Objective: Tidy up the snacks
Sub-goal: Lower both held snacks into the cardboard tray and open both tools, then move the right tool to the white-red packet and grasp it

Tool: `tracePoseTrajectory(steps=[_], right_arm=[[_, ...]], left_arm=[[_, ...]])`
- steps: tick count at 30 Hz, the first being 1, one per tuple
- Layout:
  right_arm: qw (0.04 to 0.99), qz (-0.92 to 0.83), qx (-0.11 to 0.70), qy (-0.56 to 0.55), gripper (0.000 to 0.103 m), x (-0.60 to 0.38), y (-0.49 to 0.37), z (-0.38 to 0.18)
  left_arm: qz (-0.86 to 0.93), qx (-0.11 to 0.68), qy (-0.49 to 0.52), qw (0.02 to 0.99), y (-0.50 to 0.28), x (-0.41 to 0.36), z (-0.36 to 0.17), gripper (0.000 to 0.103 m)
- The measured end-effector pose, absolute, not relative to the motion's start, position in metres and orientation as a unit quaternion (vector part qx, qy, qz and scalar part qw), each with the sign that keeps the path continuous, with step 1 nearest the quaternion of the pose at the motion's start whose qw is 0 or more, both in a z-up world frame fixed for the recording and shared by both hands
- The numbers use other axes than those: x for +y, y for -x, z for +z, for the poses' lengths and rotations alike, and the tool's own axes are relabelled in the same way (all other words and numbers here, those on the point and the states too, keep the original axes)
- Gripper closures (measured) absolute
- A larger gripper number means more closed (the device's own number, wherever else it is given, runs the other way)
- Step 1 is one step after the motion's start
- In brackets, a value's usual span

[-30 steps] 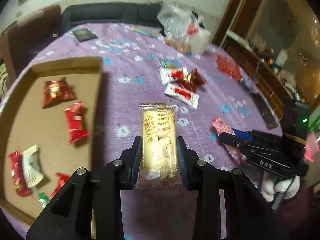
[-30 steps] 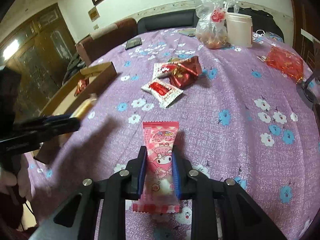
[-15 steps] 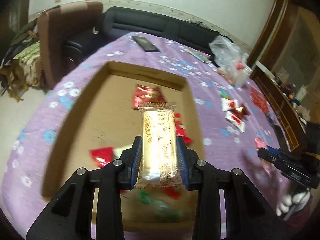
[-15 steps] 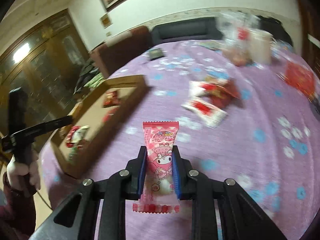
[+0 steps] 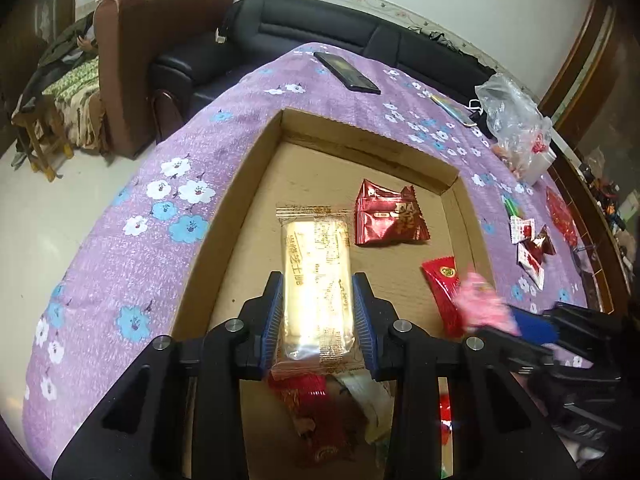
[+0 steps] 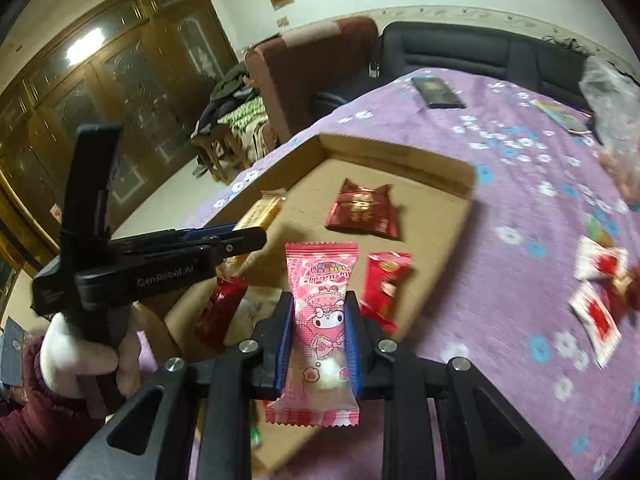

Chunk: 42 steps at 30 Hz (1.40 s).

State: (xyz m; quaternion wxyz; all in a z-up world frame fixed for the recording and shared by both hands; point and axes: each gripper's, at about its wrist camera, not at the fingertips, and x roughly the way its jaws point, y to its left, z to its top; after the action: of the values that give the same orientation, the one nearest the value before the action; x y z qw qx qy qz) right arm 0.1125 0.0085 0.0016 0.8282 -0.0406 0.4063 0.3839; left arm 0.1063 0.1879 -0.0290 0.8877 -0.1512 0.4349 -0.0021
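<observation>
Around: shallow cardboard tray [image 5: 256, 152] on a purple floral tablecloth [image 5: 132, 248]; black phone [image 5: 346, 73] lying flat near the far table edge; crumpled clear plastic bag [image 5: 512, 116] at the far right; loose red-and-white sachets [image 5: 530, 246] on the cloth right of the tray, well apart from it. Beyond the table, black leather sofa [image 5: 360, 40] and brown armchair [image 5: 136, 68].

Inside the tray: dark red foil packet [image 5: 386, 216] with zigzag ends lying flat towards the far wall; glossy bright red packet [image 5: 442, 284] nearer the right wall; more red and pale wrappers bunched at the near end, partly hidden under the tongs.

Left gripper [image 5: 318, 314] clamped by its blue ribbed pads on a long clear-wrapped golden biscuit bar [image 5: 316, 280], held lengthwise above the tray floor, crimped end pointing away. Right gripper [image 6: 318, 334] pinched nearly closed on a slim pink candy packet [image 6: 320, 312] with a cartoon rabbit print and serrated seams, poised over the tray's near right corner. In the right wrist view, left tongs reaching in from the left, gripped by a hand [image 6: 84, 354] in a white cuff and dark red sleeve.
</observation>
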Motion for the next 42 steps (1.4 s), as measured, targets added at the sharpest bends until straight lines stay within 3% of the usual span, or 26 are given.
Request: tracePoseTrajectory(steps=[9, 15, 16, 19, 20, 32, 42], right_arm=[[0.831, 0.37, 0.413, 0.045, 0.073, 0.028, -0.125, -0.015], [0.854, 0.36, 0.375, 0.032, 0.063, 0.001, -0.104, 0.007], [0.857, 0.358, 0.37, 0.032, 0.062, -0.005, -0.1, 0.009], [0.868, 0.347, 0.355, 0.03, 0.06, -0.027, -0.085, 0.014], [0.87, 0.343, 0.353, 0.029, 0.057, -0.032, -0.082, 0.014], [0.887, 0.298, 0.352, -0.011, 0.052, -0.119, -0.056, 0.007], [0.9, 0.263, 0.345, -0.049, 0.048, -0.177, -0.046, 0.004]], left_arm=[[-0.022, 0.412, 0.175, 0.894, -0.089, 0.194, -0.016, 0.069], [-0.021, 0.391, 0.182, 0.902, -0.062, 0.186, 0.0, 0.069], [-0.015, 0.388, 0.176, 0.904, -0.056, 0.181, 0.003, 0.068], [-0.003, 0.382, 0.161, 0.91, -0.043, 0.166, 0.009, 0.049], [0.004, 0.379, 0.153, 0.913, -0.037, 0.159, 0.011, 0.048], [0.051, 0.352, 0.005, 0.935, 0.005, 0.066, 0.026, 0.048], [0.05, 0.342, -0.059, 0.936, 0.014, 0.015, 0.031, 0.048]])
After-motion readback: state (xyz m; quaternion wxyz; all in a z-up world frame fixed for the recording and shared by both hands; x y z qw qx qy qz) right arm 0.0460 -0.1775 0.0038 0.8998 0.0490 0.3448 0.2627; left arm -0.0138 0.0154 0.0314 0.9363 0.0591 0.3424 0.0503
